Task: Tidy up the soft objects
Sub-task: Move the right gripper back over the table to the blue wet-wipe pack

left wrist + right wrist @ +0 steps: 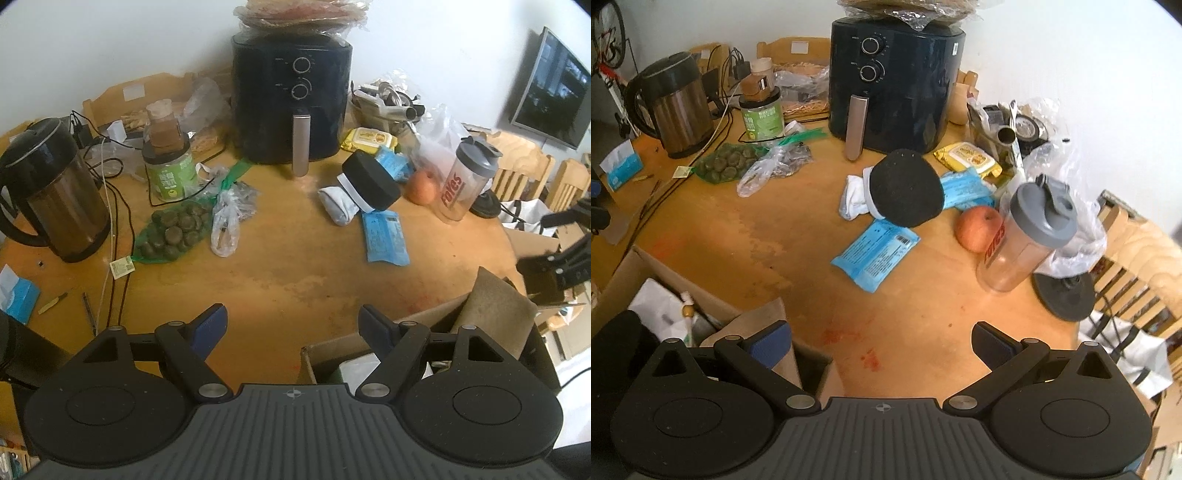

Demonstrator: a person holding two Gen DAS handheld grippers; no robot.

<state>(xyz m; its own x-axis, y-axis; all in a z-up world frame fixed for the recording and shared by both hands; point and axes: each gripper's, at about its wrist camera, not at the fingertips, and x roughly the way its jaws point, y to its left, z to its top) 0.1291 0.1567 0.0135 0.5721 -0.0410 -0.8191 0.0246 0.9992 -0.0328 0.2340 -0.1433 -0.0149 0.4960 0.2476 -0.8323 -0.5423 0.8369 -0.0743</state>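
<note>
- Wooden counter [905, 325] shows a broad bare stretch in its middle and near part; clutter crowds the back by the white wall.
- At the near edge we see an open cardboard box [628, 273], with white things and a brown flap inside; in the left view it sits at lower right [424, 317].
- Our left gripper [291, 325] hangs over bare wood, fingers apart, nothing between them.
- Our right gripper [882, 343] is likewise spread and empty, its left finger over the box's corner.
- A black sponge [905, 188] lies mid-counter on a white rolled cloth [855, 197], touching a blue packet [875, 254] in front.
- An apple [977, 227] touches a shaker [1023, 240], whose red lettering we cannot fully read.
- An air fryer [897, 85] stands behind, a kettle [676, 103] at far left, cords trailing beside it.
- A green-labelled jar [762, 118] bears print too small to read.
- Chairs [1134, 258] line the right edge.
</note>
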